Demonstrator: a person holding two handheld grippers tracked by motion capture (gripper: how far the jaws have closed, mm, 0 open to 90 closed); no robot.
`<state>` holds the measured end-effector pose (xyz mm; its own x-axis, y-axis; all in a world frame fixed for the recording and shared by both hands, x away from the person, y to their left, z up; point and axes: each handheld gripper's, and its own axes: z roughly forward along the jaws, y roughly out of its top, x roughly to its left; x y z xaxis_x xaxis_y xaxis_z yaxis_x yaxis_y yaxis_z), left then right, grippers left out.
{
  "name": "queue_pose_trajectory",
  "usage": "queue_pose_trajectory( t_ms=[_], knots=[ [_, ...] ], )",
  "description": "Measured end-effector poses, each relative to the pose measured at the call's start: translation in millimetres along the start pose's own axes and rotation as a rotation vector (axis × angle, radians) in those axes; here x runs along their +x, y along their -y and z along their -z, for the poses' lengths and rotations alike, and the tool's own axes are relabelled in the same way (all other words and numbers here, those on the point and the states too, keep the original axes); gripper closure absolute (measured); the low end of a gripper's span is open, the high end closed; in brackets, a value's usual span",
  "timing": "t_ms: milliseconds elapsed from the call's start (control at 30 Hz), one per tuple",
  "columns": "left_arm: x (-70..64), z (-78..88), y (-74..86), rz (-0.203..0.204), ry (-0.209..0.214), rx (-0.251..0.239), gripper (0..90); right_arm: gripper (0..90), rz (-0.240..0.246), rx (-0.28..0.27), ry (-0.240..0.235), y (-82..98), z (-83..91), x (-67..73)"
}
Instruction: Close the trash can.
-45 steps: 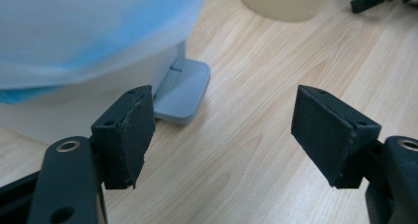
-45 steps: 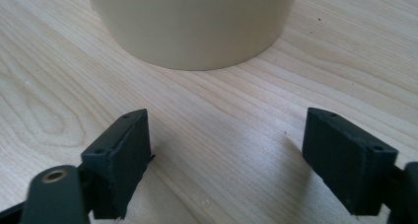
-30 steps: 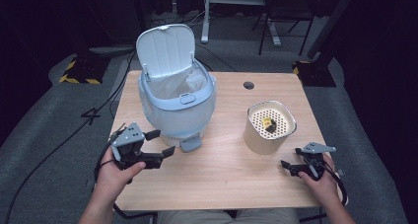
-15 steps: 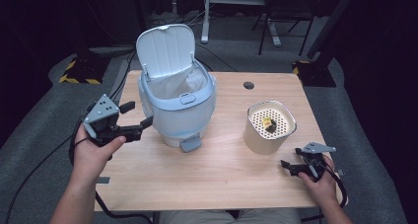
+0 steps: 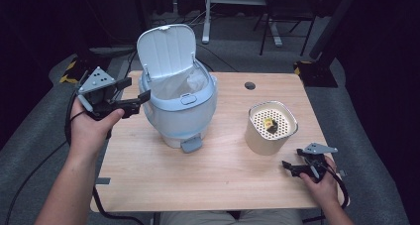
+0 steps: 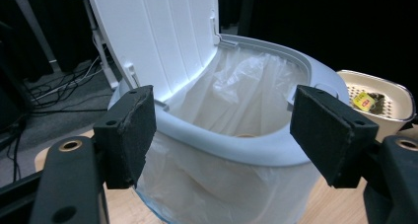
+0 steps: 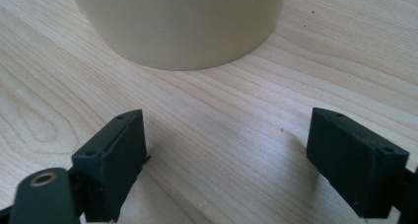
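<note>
**Inspector:** Left gripper (image 5: pixel 130 100) first. It is held off the table's left edge, level with the upper body of the pale blue bin (image 5: pixel 181 113), jaws pointing at the bin's side. The jaws stand wide apart with nothing between them — the pads touch nothing.

**Clerk:** And in the left gripper view?

**Inspector:** Both black pads (image 6: pixel 127 132) frame the bin's rim, clear of it. The white lid (image 6: pixel 157 34) is tipped up and back. A clear liner bag (image 6: pixel 246 93) hangs inside and drapes over the rim.

**Clerk:** Where does the bin stand?

**Inspector:** On the wooden table (image 5: pixel 213 180), left of centre and toward the far edge, its pedal (image 5: pixel 191 145) facing the person.

**Clerk:** Right gripper?

**Inspector:** The right gripper (image 5: pixel 292 168) rests low at the table's near right corner, in the person's right hand (image 5: pixel 322 183). Its jaws are also spread with nothing in them; the right gripper view shows bare wood between the pads (image 7: pixel 113 160).

**Clerk:** Anything near it?

**Inspector:** A cream container (image 5: pixel 270 140) stands just beyond the jaws, apart from them. Its top is a perforated insert — a small yellow and dark object (image 5: pixel 270 124) lies on it. What that object is, I cannot tell. Bin and container are well apart.
</note>
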<state>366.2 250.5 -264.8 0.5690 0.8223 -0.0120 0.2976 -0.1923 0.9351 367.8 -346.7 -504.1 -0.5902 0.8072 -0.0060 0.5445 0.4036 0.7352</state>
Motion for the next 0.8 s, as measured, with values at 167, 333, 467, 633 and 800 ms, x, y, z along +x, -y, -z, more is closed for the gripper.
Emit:
queue_pose_trajectory(
  t_ms=[167,333,467,633,800],
  knots=[
    [8.0,-3.1,-13.8,0.044,-0.025,-0.040,27.7,15.6,0.000,0.000,0.000,0.0,0.0,0.0],
    [16.7,-10.5,-25.5,0.067,-0.065,-0.051,28.0,15.6,0.000,-0.001,-0.001,0.0,-0.1,0.0],
    [18.3,-15.5,-32.1,0.066,-0.083,-0.049,28.0,15.6,0.000,0.000,0.000,0.0,0.0,0.0],
    [17.3,-28.9,-45.6,0.006,-0.159,-0.001,27.8,15.6,-0.001,0.000,0.000,-0.1,0.0,0.0],
    [20.4,-38.0,-52.1,0.012,-0.157,0.005,27.2,15.6,-0.001,0.000,0.000,-0.1,0.0,0.0]
  ],
)
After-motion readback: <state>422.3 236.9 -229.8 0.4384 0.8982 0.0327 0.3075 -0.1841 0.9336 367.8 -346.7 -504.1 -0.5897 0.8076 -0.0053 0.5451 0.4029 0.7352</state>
